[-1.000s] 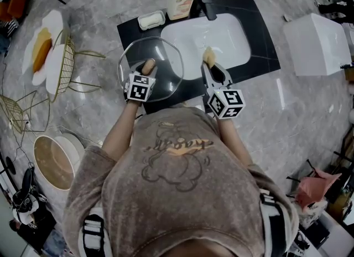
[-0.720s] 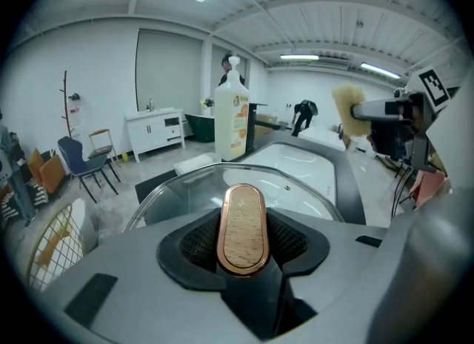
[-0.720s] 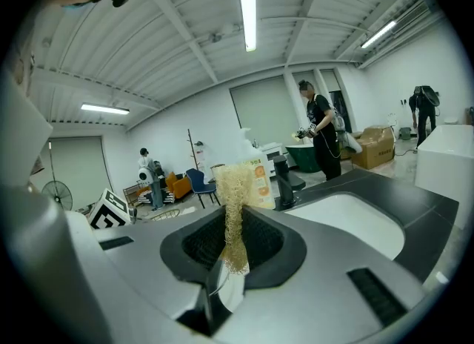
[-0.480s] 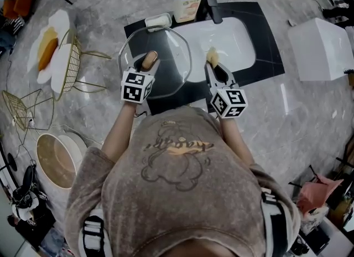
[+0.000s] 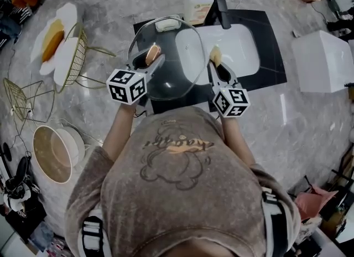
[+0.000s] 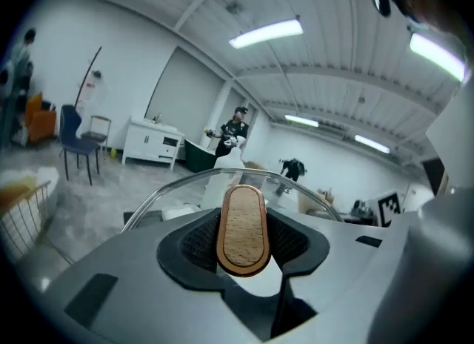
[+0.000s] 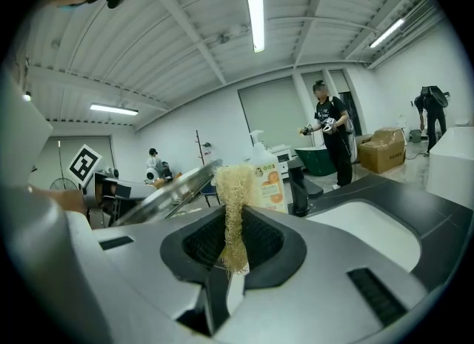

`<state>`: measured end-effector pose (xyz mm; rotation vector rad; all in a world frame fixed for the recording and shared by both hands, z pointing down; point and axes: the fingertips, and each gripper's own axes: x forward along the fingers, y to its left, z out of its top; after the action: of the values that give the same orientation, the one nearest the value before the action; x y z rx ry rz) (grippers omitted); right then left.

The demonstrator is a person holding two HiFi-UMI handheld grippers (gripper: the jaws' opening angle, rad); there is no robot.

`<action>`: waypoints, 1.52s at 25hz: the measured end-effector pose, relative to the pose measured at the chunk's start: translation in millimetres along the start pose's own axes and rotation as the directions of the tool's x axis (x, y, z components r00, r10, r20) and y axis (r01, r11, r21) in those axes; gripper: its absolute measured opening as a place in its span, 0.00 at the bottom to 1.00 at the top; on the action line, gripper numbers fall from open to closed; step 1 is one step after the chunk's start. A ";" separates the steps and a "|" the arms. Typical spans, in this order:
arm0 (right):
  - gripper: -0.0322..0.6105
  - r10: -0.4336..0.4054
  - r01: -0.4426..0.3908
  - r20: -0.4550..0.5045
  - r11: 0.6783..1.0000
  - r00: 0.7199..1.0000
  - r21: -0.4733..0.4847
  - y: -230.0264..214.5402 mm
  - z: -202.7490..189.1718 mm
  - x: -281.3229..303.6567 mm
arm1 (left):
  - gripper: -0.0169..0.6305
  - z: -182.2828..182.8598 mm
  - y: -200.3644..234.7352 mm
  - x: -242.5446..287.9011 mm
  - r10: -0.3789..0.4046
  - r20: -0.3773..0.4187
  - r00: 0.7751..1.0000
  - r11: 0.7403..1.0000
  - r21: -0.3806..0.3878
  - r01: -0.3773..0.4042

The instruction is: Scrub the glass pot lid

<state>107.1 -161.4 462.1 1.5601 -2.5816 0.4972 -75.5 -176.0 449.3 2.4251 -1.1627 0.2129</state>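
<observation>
The round glass pot lid (image 5: 171,56) is lifted and tilted over the black counter, beside the white sink basin (image 5: 243,45). My left gripper (image 5: 150,57) is shut on its oval wooden handle (image 6: 242,229), and the lid's rim (image 6: 178,187) arcs behind that handle. Just right of the lid, my right gripper (image 5: 217,62) is shut on a pale yellow loofah scrubber (image 7: 233,209), whose tuft (image 5: 215,55) sticks up past the jaws. In the right gripper view the lid (image 7: 167,190) slants close on the left, apart from the scrubber.
A black faucet (image 5: 222,11) and a soap bottle (image 5: 198,2) stand behind the sink. A white soap dish (image 5: 167,25) lies behind the lid. A gold wire rack (image 5: 77,56) stands to the left, a white box (image 5: 326,59) to the right. People stand in the background.
My left gripper has raised the lid and tipped it up toward the sink. The right gripper with the scrubber has risen slightly and stays close beside the lid.
</observation>
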 end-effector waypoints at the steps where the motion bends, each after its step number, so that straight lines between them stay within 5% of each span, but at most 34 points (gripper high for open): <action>1: 0.13 0.004 -0.004 0.000 1.000 1.000 -0.003 1.4 0.7 0.5 | 0.31 2.3 1.0 -2.6 -0.022 0.034 0.999 0.996 -0.081 0.025; 3: 0.13 0.009 -0.009 0.000 1.000 1.000 -0.006 3.1 1.2 0.9 | 0.31 5.8 2.1 -7.0 -0.058 0.098 0.993 0.975 -0.209 0.078; 8: 0.13 0.030 -0.030 0.006 1.000 1.000 -0.007 9.5 2.8 -0.3 | 0.31 9.9 -1.6 -14.9 -0.145 0.217 0.965 0.893 -0.391 0.222; 13: 0.13 0.074 -0.074 0.028 0.997 0.997 -0.027 19.8 13.6 -1.3 | 0.31 3.1 -12.2 -16.4 -0.204 0.319 0.926 0.708 -0.605 0.365; 15: 0.13 0.101 -0.099 0.048 0.994 0.994 -0.039 26.1 23.9 -2.3 | 0.31 4.4 -20.2 -17.1 -0.233 0.352 0.906 0.665 -0.622 0.413; 25: 0.13 0.308 -0.289 0.130 0.947 0.943 -0.142 79.2 76.4 7.4 | 0.31 14.8 -53.1 -10.8 -0.353 0.425 0.833 0.543 -0.632 0.553; 31: 0.12 0.327 -0.309 0.182 0.944 0.927 -0.119 83.7 96.5 16.9 | 0.31 13.7 -66.5 -5.6 -0.412 0.389 0.824 0.544 -0.620 0.565; 38: 0.13 0.336 -0.318 0.207 0.941 0.919 -0.117 82.8 105.3 30.0 | 0.31 21.3 -76.0 -6.1 -0.472 0.409 0.781 0.496 -0.609 0.619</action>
<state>30.4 -184.8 350.7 1.2239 -3.0142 0.2427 -21.8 -139.6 403.9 1.9436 -0.3225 -0.6002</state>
